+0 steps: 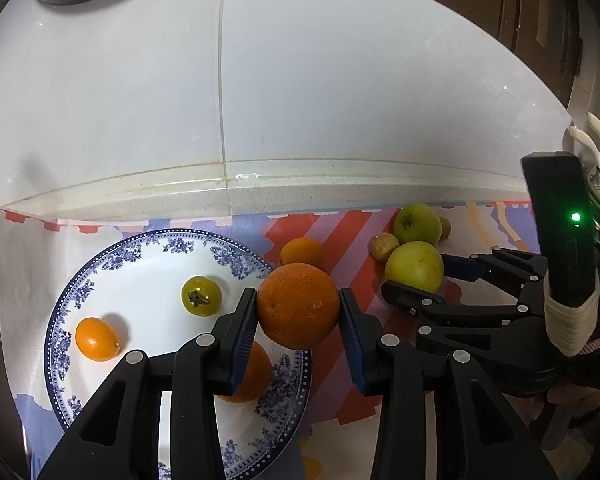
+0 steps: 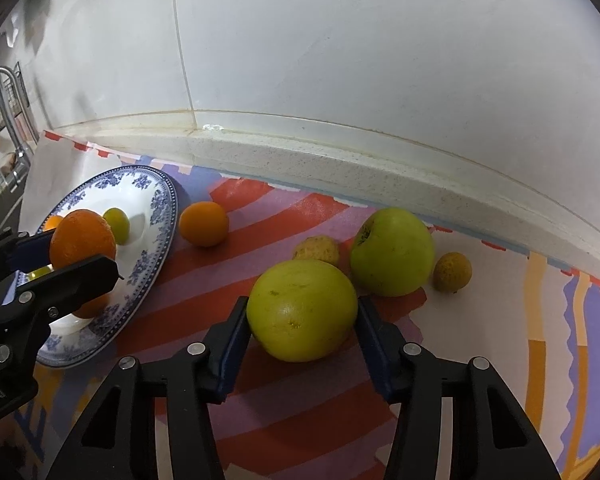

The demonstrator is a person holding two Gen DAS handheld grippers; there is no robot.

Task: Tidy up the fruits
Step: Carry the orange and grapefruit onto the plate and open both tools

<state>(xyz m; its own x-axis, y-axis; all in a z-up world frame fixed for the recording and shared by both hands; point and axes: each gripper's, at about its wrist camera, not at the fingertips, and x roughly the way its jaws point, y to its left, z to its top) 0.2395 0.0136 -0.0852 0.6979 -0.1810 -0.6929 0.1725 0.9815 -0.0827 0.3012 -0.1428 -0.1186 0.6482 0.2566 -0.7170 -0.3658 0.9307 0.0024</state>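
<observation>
A large orange (image 1: 298,306) is clamped between the two blue pads of the left gripper (image 1: 299,312), both pads pressed against its sides; it is held above the right-hand rim of the blue-patterned plate (image 1: 100,264), over another orange (image 1: 256,372) lying on the plate beneath the left finger. On the plate are also seen a small green tomato (image 1: 201,296) and a small oval orange fruit (image 1: 97,339) — well apart from each other. A yellow-green fruit (image 2: 302,310) is bracketed by the right gripper (image 2: 303,320), its jaws closed against both flanks while the fruit rests on the striped cloth (image 2: 260,380). Just behind it a green apple (image 2: 392,256) is found, flanked by two small rough brownish fruits (image 2: 317,250) (image 2: 452,266). Between the plate and this group a loose orange (image 2: 204,223) lies on the cloth.
</observation>
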